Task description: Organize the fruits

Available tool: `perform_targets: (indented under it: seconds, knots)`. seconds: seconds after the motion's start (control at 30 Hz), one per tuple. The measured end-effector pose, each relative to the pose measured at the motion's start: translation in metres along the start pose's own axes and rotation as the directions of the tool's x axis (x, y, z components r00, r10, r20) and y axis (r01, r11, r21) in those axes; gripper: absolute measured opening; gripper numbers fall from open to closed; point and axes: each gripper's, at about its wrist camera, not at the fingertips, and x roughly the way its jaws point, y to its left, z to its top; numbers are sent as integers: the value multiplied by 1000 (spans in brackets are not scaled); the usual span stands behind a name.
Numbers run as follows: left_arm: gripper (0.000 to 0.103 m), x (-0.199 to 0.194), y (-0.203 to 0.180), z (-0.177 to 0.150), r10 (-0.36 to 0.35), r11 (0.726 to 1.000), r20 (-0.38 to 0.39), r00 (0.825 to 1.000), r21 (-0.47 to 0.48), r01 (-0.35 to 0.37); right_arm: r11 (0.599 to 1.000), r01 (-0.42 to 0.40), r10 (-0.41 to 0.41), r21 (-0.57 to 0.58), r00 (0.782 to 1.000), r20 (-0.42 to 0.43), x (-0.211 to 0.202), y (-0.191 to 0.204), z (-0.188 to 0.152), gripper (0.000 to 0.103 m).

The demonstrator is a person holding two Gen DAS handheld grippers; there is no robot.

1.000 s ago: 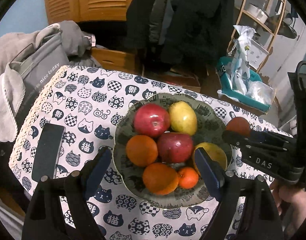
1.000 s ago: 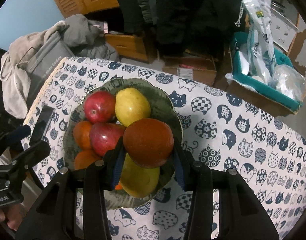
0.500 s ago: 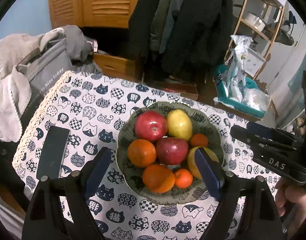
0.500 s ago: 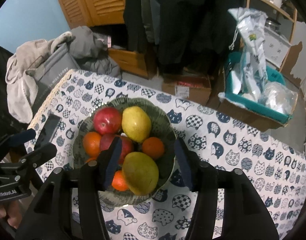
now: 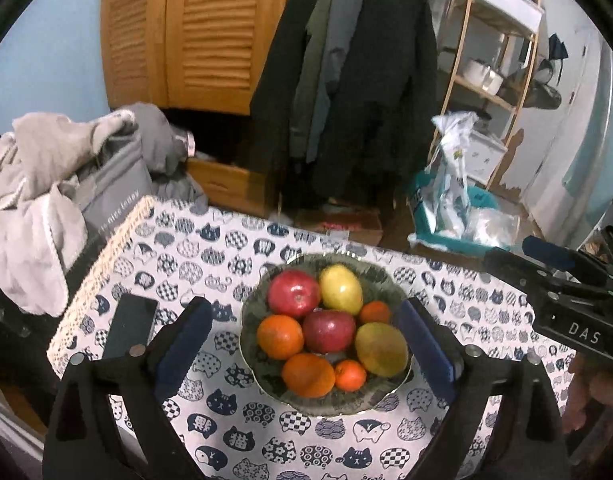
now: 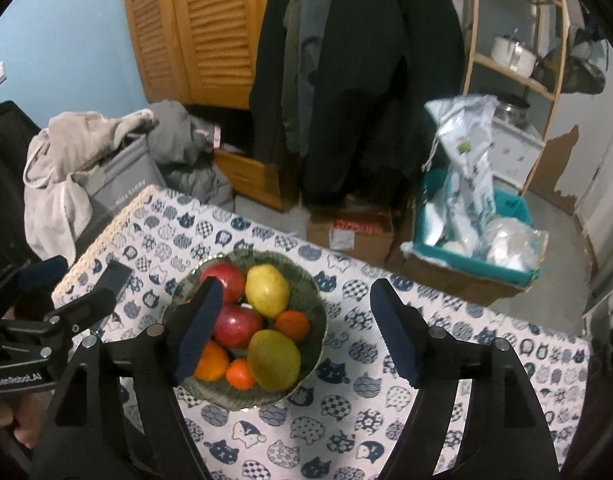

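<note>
Fruits [image 5: 326,330] between spread left jaws.

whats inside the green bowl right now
The green bowl holds two red apples, two yellow-green pears, two oranges and two small mandarins. Whatever lies beneath the pile is covered.

The right gripper [image 6: 296,328], black with blue padded fingers, hangs with jaws wide apart and nothing between them above a dark green scalloped ceramic bowl [image 6: 312,300]. In the bowl, a yellow pear-shaped fruit [image 6: 267,290] sits at 12 o'clock, a small orange mandarin [image 6: 292,326] at 3 o'clock and a yellow-green mango [image 6: 273,359] at 5 o'clock.
</note>
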Motion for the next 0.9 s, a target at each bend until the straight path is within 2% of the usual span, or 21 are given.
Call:
perform_targets:
  seconds: [0.1, 0.4, 0.73, 0.9]
  knots:
    - [102, -15, -2, 6, 3, 1000, 50, 999, 4, -3, 1000, 11, -11, -2, 999, 36, -17, -3, 1, 78]
    - [102, -49, -12, 15, -15, 1000, 131, 991, 19, 13, 998, 65, -66, 8, 991, 116, -56, -12, -1, 79]
    - [102, -83, -33, 19, 10, 995, 241, 971, 90, -33, 993, 111, -118, 45, 975, 187, -86, -22, -3, 79]
    - [102, -90, -33, 20, 5, 995, 263, 965, 93, -31, 990, 126, -135, 58, 969, 205, -94, -30, -6, 79]
